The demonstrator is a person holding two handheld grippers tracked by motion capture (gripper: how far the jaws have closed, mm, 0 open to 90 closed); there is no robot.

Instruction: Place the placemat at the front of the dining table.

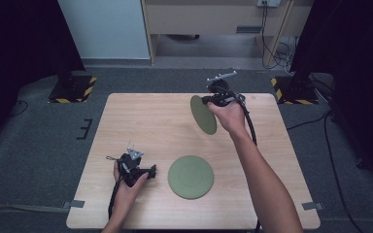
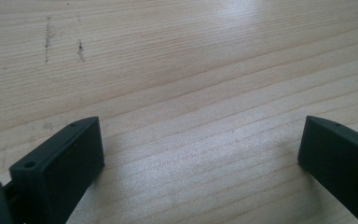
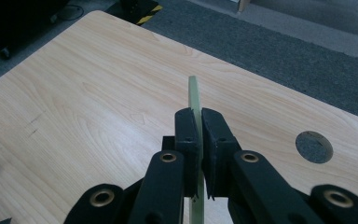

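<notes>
Right gripper (image 1: 212, 100) clamps a green plate (image 1: 203, 115) on edge above the table (image 1: 141, 121); its twin plate (image 1: 191, 176) lies flat nearer the wide-open left gripper (image 1: 148, 172) (empty).

Most of the wooden table (image 1: 145, 121) lies bare and passable. One green plate (image 1: 191, 176) lies flat near the front; a second plate (image 1: 203, 114), clamped on edge in the right gripper (image 1: 209, 100), blocks the far right. The left gripper (image 1: 151, 171) occupies the front left.
</notes>
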